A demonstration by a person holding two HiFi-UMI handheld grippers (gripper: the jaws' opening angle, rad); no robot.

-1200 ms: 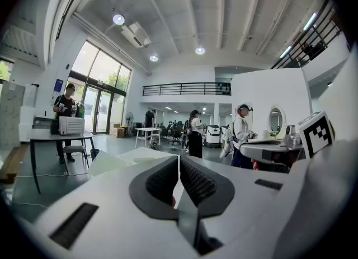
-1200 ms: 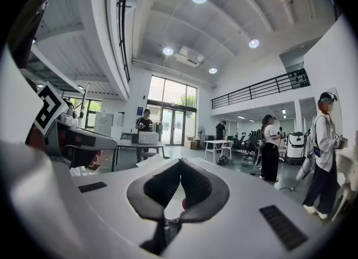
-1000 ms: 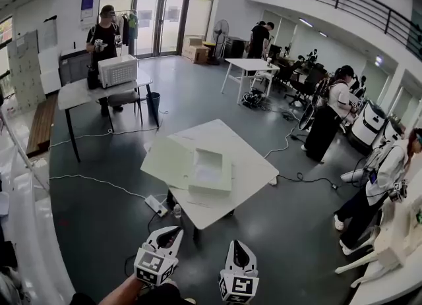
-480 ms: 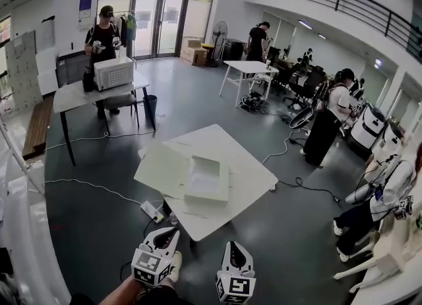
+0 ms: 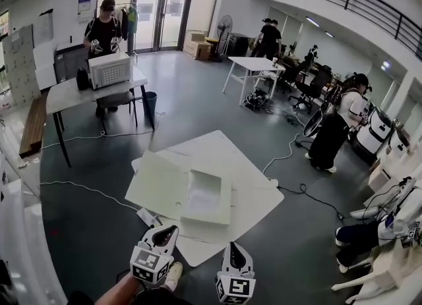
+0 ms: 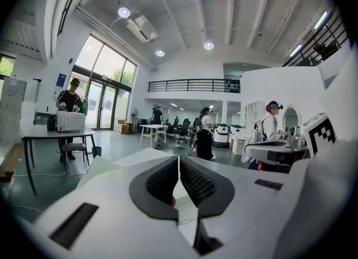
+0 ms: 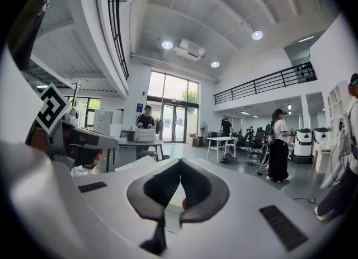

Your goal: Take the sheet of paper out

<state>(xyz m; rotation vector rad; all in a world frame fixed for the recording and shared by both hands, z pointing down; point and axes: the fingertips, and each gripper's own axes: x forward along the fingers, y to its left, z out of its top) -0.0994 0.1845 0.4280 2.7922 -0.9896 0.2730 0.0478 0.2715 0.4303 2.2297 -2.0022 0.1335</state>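
Jaws of left hand-held gripper [image 5: 171, 230] and right hand-held gripper [image 5: 233, 246] meet, holding nothing, near white table [image 5: 254, 188].

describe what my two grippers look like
The left gripper and right gripper are both white, pointed shells, with dark grey ribbed pads lining the jaws. Each carries a white cube printed with black square markers.

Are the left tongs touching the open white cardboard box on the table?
Apart. The head view shows the left tongs short of the open white cardboard box, bare white table between them.
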